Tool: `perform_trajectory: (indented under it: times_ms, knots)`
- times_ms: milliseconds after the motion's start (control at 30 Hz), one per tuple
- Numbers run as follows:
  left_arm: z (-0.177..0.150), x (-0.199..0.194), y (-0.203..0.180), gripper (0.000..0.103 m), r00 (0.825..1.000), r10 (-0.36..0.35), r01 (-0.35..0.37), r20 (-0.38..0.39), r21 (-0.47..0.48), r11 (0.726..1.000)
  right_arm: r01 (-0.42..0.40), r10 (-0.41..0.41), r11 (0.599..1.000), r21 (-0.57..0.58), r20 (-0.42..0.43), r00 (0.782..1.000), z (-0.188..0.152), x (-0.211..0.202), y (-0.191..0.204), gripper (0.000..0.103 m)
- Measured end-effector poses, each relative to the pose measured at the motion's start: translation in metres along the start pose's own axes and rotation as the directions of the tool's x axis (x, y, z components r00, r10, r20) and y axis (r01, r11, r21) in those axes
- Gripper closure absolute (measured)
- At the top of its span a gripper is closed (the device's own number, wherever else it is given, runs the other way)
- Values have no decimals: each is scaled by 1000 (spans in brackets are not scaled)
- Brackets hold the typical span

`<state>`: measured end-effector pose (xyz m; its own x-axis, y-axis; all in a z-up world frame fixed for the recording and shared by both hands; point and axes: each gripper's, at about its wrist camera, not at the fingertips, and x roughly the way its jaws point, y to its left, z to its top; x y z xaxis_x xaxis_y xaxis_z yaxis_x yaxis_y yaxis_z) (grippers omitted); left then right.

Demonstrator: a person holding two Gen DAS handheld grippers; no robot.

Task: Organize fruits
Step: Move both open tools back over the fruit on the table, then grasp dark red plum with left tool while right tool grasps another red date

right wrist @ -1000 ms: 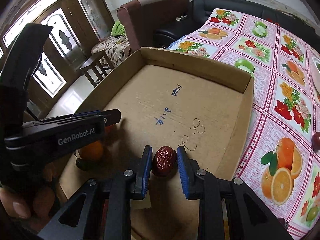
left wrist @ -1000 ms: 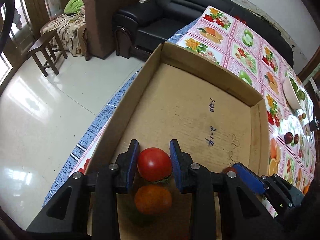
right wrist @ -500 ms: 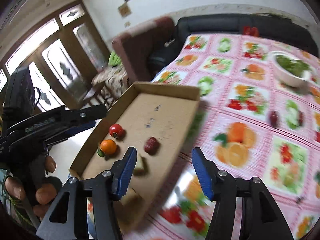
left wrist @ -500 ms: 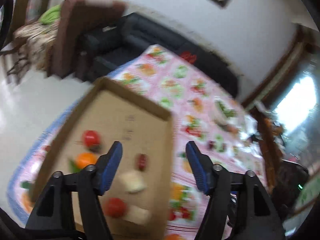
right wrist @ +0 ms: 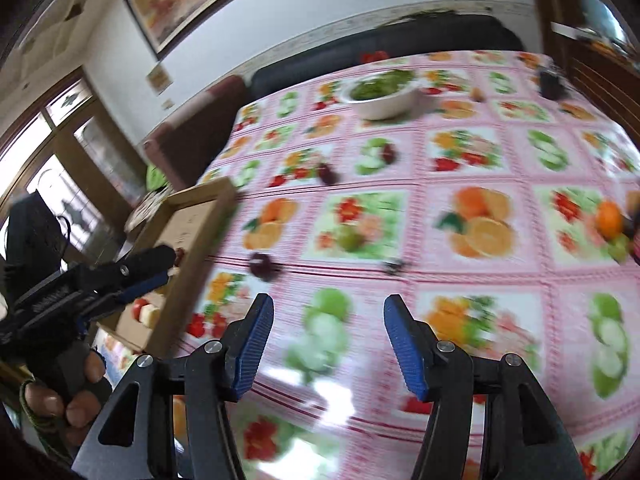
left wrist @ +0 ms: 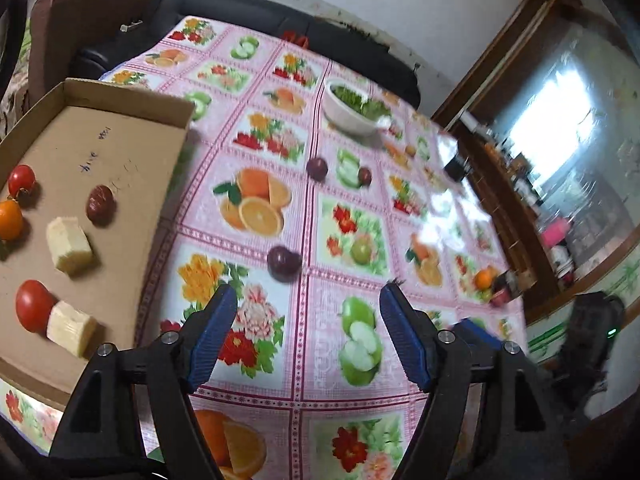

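Note:
A shallow cardboard box (left wrist: 160, 216) lies at the left of the table and holds two red tomatoes (left wrist: 22, 178), an orange (left wrist: 9, 219), a dark red date (left wrist: 100, 204) and two pale yellow chunks (left wrist: 70, 245). Dark purple round fruits (left wrist: 283, 261) lie loose on the tablecloth, one close ahead of my left gripper (left wrist: 308, 336), which is open and empty. My right gripper (right wrist: 328, 344) is open and empty above the cloth. The nearest purple fruit (right wrist: 262, 265) and the box (right wrist: 204, 236) show blurred in the right wrist view.
A white bowl of greens (left wrist: 354, 110) stands at the far side. An orange and other small fruits (left wrist: 486, 280) lie near the right table edge. A black sofa (left wrist: 224, 8) is behind the table. The left gripper body (right wrist: 80, 292) shows at the left of the right wrist view.
Both grippers let go of the tomato and the date in the box, opened wide, pulled back and swung right over the tablecloth.

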<state>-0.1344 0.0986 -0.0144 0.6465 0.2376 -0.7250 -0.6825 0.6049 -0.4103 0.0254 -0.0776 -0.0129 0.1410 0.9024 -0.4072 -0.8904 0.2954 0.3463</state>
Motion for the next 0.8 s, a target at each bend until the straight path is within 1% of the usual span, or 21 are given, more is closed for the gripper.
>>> perform_trajectory:
  times_ms: [67, 167, 267, 367, 467, 567, 667, 733, 800]
  knots:
    - [-7, 6, -9, 29, 998, 56, -55, -17, 43, 998, 14, -15, 1000, 19, 8, 1000, -3, -6, -15, 42]
    - [-15, 11, -17, 29, 995, 98, -95, -21, 95, 991, 36, -36, 998, 47, 11, 999, -6, -8, -33, 42]
    - [-17, 13, -20, 29, 993, 111, -106, -32, 121, 987, 46, -46, 998, 49, 5, 999, -6, -3, -41, 42]
    - [-14, 20, -20, 29, 991, 125, -118, -47, 135, 984, 45, -45, 998, 40, 7, 999, -5, 4, -40, 43]
    - [-8, 30, -19, 29, 986, 158, -149, -58, 134, 980, 39, -39, 999, 23, -1, 999, 0, 14, -37, 43]
    - [-1, 38, -18, 29, 981, 184, -175, -54, 144, 974, 30, -30, 1000, 2, -14, 999, 14, 29, -32, 45]
    - [5, 48, -17, 29, 979, 196, -187, -51, 151, 971, 24, -24, 1000, -12, -10, 1000, 32, 43, -29, 45]
    - [8, 53, -17, 29, 979, 195, -184, -55, 159, 970, 41, -41, 999, -29, 1, 999, 50, 57, -27, 46]
    - [10, 60, -17, 29, 978, 199, -187, -56, 175, 967, 65, -65, 997, -41, 12, 998, 73, 77, -27, 49]
